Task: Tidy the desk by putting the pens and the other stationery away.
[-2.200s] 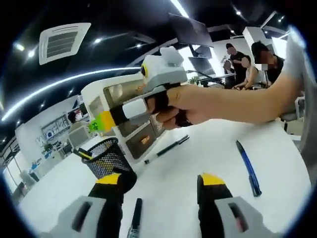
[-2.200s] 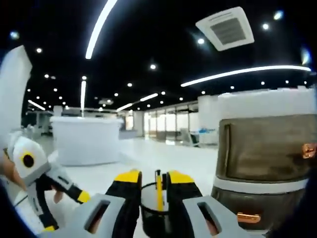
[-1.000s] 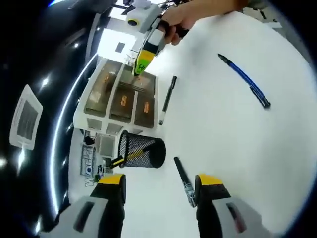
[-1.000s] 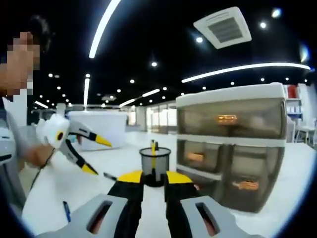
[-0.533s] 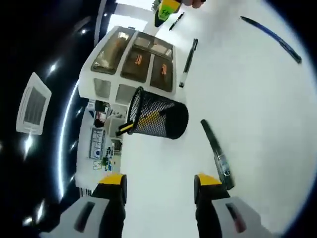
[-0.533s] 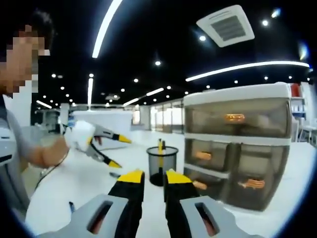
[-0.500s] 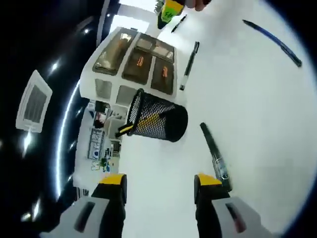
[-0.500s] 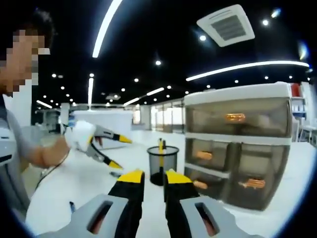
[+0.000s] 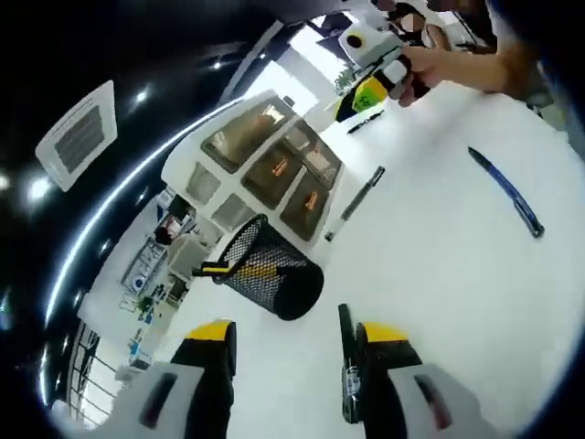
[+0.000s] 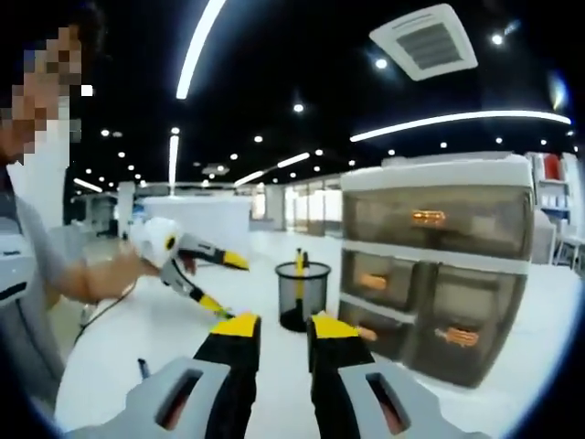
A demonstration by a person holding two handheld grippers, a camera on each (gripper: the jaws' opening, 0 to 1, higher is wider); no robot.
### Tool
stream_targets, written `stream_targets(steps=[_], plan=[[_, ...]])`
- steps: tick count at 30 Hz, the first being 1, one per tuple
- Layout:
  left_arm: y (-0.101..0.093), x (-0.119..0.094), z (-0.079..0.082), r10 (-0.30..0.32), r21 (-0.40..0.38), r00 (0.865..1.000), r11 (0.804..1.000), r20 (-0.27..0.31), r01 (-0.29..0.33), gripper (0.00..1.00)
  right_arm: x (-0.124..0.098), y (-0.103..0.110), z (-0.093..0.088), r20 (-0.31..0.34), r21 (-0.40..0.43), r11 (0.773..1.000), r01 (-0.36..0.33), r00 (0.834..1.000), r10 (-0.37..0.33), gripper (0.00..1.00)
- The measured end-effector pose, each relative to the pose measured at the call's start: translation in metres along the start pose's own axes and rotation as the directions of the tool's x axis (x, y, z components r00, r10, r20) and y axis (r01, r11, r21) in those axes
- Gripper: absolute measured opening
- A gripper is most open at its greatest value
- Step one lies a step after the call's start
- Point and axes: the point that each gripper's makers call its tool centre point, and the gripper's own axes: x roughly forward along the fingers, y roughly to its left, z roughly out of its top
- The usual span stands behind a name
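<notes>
In the left gripper view the left tool (image 9: 294, 338) is hovering low over the white desk (image 9: 439, 293) with its yellow-tipped jaws standing wide apart and nothing between them. A black pen (image 9: 346, 366) is lying on the desk just inside the right-hand jaw, its barrel running toward 12 o'clock; whether it is touching that jaw I cannot tell. Just past the tips, at 11 o'clock, a black wire-mesh cup (image 9: 274, 272) is standing with a yellow pencil (image 9: 239, 269) poking out of its round mouth. Behind it sits a white plastic drawer unit (image 9: 265, 174) with smoky translucent fronts. A slim pen (image 9: 356, 203) with a pale barrel is lying at 12 o'clock beside the unit, and a blue pen (image 9: 505, 191) lies well apart at 2 o'clock. At the top a hand is gripping the right tool (image 9: 358, 96).

The right gripper view is looking level across the desk: the right tool (image 10: 277, 326) has its jaws narrowed to a small gap, empty. The cup (image 10: 303, 294) is standing just beyond them at 12 o'clock, the drawers (image 10: 434, 274) at 2 o'clock. At 10 o'clock the left tool (image 10: 222, 286) is pointing down at the desk, jaws spread.
</notes>
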Motion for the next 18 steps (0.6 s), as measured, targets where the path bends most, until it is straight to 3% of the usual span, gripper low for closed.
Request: stream_targets(steps=[3, 4, 5, 7, 9, 12, 13, 15, 18], plan=[[-0.013, 0.003, 0.004, -0.078, -0.104, 0.996, 0.991, 0.049, 0.083, 0.53, 0.0, 0.011, -0.009, -0.064, 0.01, 0.999, -0.05, 0.997, 0.05, 0.24], [-0.022, 0.003, 0.008, -0.139, -0.169, 0.987, 0.974, 0.086, 0.152, 0.53, 0.001, 0.013, -0.01, -0.075, 0.004, 0.999, -0.053, 0.996, 0.053, 0.24], [-0.029, 0.001, 0.012, -0.176, -0.269, 0.976, 0.941, 0.13, 0.206, 0.53, 0.002, 0.016, -0.009, -0.072, 0.001, 0.999, -0.052, 0.996, 0.052, 0.24], [-0.028, 0.001, 0.015, -0.189, -0.373, 0.966, 0.895, 0.178, 0.244, 0.52, 0.005, 0.027, -0.004, -0.055, -0.004, 0.997, -0.081, 0.995, 0.081, 0.24], [-0.025, 0.001, 0.011, -0.182, -0.367, 0.969, 0.901, 0.165, 0.232, 0.52, 0.006, 0.044, -0.002, -0.064, -0.007, 0.99, -0.139, 0.988, 0.138, 0.24], [-0.022, 0.001, 0.002, -0.151, -0.303, 0.983, 0.937, 0.101, 0.175, 0.53, 0.009, 0.066, -0.011, -0.142, -0.062, 0.973, -0.223, 0.967, 0.212, 0.25], [-0.023, 0.002, 0.002, -0.15, -0.294, 0.984, 0.941, 0.093, 0.171, 0.53, 0.009, 0.073, -0.016, -0.173, -0.078, 0.965, -0.25, 0.957, 0.234, 0.26], [-0.025, 0.002, 0.003, -0.151, -0.28, 0.985, 0.945, 0.088, 0.17, 0.53, 0.009, 0.091, -0.03, -0.254, -0.097, 0.942, -0.32, 0.923, 0.287, 0.29], [-0.027, 0.002, 0.005, -0.156, -0.272, 0.984, 0.946, 0.088, 0.174, 0.53, 0.007, 0.114, -0.058, -0.39, -0.102, 0.905, -0.414, 0.853, 0.347, 0.34]])
